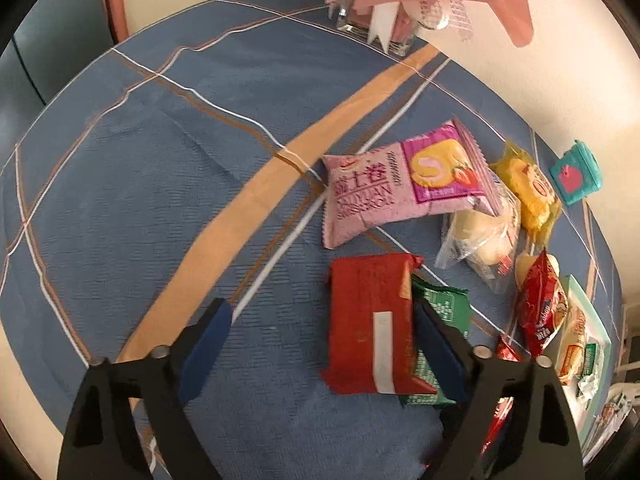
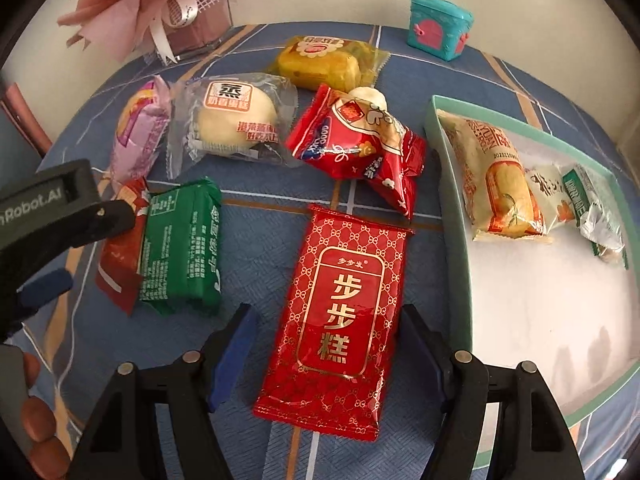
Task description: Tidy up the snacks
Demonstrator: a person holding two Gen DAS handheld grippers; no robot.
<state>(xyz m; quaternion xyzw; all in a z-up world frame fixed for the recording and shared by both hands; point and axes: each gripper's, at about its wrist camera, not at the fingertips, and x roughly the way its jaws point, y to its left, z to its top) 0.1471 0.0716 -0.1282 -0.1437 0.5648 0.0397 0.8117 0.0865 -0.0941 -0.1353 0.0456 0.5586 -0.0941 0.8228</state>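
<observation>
Jaws of the left gripper [image 1: 320, 356] stand wide apart, gripping nothing; a plain red packet [image 1: 370, 324] lies between them, nearer the right-hand pad, which sits over a green packet [image 1: 438, 308] tucked under the red one's edge. Whether that pad touches either packet, I cannot tell.

Right gripper [image 2: 326, 348] jaws open to a middling width, straddling the lower half of a red patterned cake packet [image 2: 340, 308] lying flat on the blue-clothed bench [image 2: 256, 440]. Gaps show on both sides; pads not pressing.

Mint-rimmed tray [image 2: 452, 216] at the bench's right edge holds a cream roll packet [image 2: 496, 184] and a small white-green packet [image 2: 592, 208] at its far end.

Loose on the cloth mid-bench: pink roll packet [image 1: 404, 184], clear-wrapped bun [image 2: 236, 124], yellow cake packet [image 2: 324, 64], crumpled red bag [image 2: 360, 148].
</observation>
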